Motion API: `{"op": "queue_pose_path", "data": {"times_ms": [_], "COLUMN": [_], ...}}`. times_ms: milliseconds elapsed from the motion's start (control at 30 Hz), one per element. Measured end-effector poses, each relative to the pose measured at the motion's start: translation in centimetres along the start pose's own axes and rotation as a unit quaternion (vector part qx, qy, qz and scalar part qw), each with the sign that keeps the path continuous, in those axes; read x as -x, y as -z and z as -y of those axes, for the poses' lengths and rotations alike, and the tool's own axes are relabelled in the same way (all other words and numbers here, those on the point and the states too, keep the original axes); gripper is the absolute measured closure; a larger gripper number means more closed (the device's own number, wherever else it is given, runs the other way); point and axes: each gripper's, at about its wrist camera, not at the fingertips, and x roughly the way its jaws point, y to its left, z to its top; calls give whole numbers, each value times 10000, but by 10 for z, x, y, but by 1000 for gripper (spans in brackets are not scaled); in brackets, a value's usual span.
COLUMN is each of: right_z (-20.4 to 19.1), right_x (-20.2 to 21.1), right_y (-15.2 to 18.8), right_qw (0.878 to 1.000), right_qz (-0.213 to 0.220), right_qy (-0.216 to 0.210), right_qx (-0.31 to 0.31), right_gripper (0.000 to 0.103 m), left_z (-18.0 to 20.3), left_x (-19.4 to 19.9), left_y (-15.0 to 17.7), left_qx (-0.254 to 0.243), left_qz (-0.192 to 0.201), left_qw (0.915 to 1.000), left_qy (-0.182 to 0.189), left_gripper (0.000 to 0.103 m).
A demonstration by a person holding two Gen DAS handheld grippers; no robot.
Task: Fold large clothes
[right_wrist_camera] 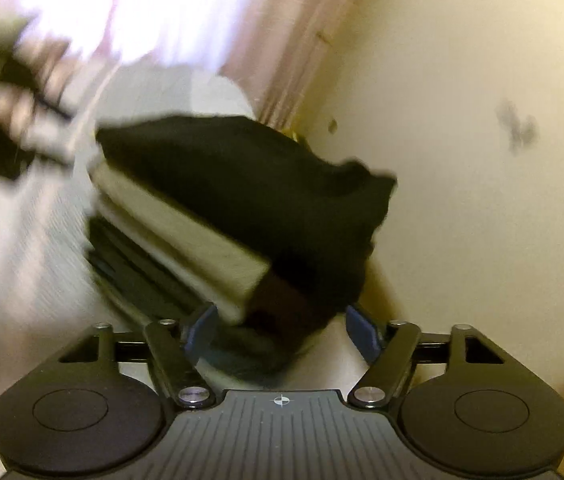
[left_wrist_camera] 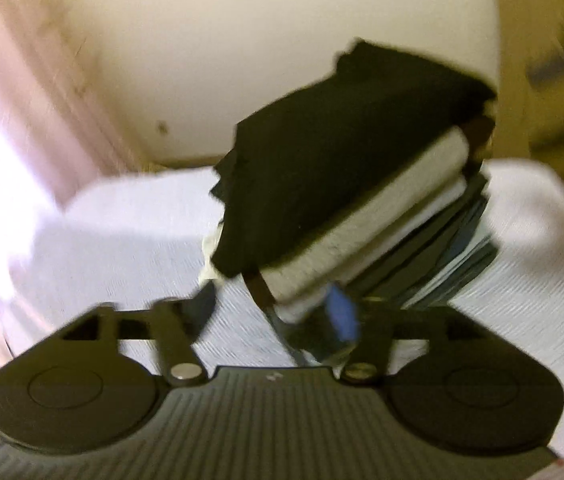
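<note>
A stack of folded clothes sits on the white bed cover [left_wrist_camera: 122, 248], seen in both blurred views. A black garment [left_wrist_camera: 322, 176] lies on top, white folded pieces [left_wrist_camera: 382, 216] under it, and grey and blue ones [left_wrist_camera: 442, 256] at the bottom. My left gripper [left_wrist_camera: 272, 312] is open at the stack's near corner, its fingers wide apart on either side of it. From the other side, the black garment [right_wrist_camera: 262, 184] tops the same stack above the white pieces [right_wrist_camera: 186, 232]. My right gripper [right_wrist_camera: 282, 330] is open too, with the stack's near corner between its fingers.
A cream wall [left_wrist_camera: 242, 60] rises behind the bed, with a pink curtain [left_wrist_camera: 22, 100] and bright window light at the left. In the right wrist view the other gripper and a hand [right_wrist_camera: 22, 120] show blurred at the upper left. White bed cover [right_wrist_camera: 22, 260] lies beside the stack.
</note>
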Motion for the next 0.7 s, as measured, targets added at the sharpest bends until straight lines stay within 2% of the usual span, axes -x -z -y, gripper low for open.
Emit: {"op": "queue_pose_path", "data": {"times_ms": [67, 133, 200, 367, 500, 700], "right_z": [0, -5, -13, -39, -63, -84], "right_x": [22, 46, 64, 116, 141, 178], "right_y": [1, 5, 3, -1, -8, 1], "right_qw": [9960, 9869, 9797, 9689, 9691, 9648], "right_qz": [-118, -192, -220, -171, -177, -117], "right_qy": [-175, -280, -311, -263, -277, -258], "right_qx": [-874, -1580, -1966, -2454, -2445, -2614], "right_gripper": [28, 28, 27, 27, 26, 26], "left_z": [-5, -3, -3, 9, 15, 23], "left_x": [29, 61, 89, 146, 181, 215], "left_y": [4, 5, 8, 12, 24, 43], "left_qx": [560, 1032, 1341, 1656, 1707, 1918], "left_qz": [-17, -12, 37, 80, 88, 97], "left_qw": [9984, 9945, 9907, 9858, 9851, 9813], "left_qy": [116, 200, 240, 281, 183, 110], "left_gripper": [18, 9, 1, 1, 1, 1]}}
